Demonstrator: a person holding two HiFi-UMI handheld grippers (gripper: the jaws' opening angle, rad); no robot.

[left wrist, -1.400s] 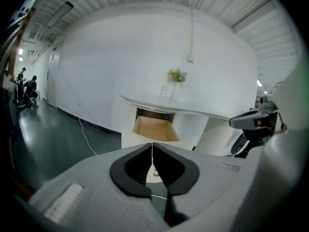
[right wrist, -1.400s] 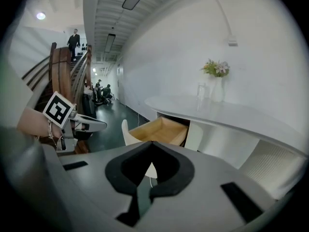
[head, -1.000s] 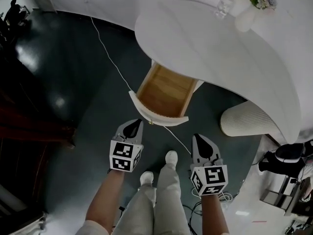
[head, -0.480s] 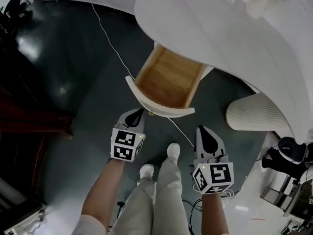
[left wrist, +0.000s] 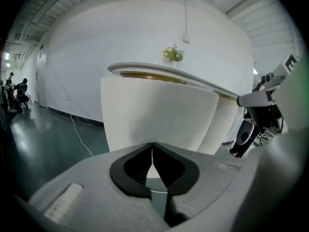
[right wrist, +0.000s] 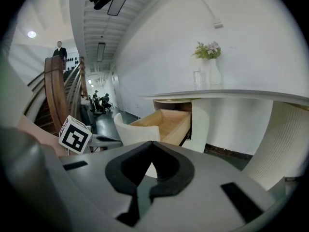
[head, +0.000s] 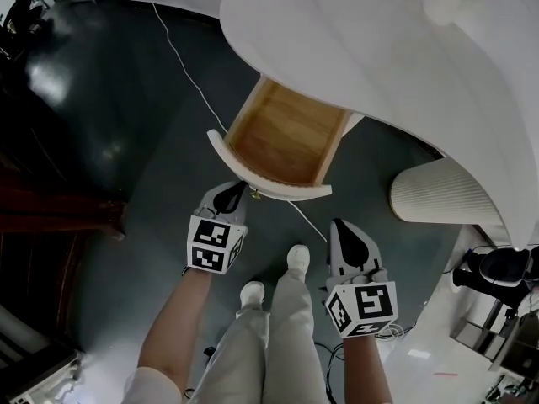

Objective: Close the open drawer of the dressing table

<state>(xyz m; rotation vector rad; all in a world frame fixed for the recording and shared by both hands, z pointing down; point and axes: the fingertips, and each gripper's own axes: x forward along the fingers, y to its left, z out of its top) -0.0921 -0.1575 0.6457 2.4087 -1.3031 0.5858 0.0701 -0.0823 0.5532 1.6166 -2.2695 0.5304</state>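
The left gripper (head: 238, 189), jaws together and empty, is drawing up to the front of the drawer (head: 271, 189), still standing open under the dressing table (head: 354, 49), while the right gripper (head: 339, 225), likewise pinched empty, is trailing behind; a push appears imminent.

A white ribbed stool (head: 438, 194) stands on the dark floor (head: 109, 124). A thin white cable (head: 179, 64) crosses the floor well left of the stool. A vase of flowers (right wrist: 212, 66) stands higher than the stool, to its left.
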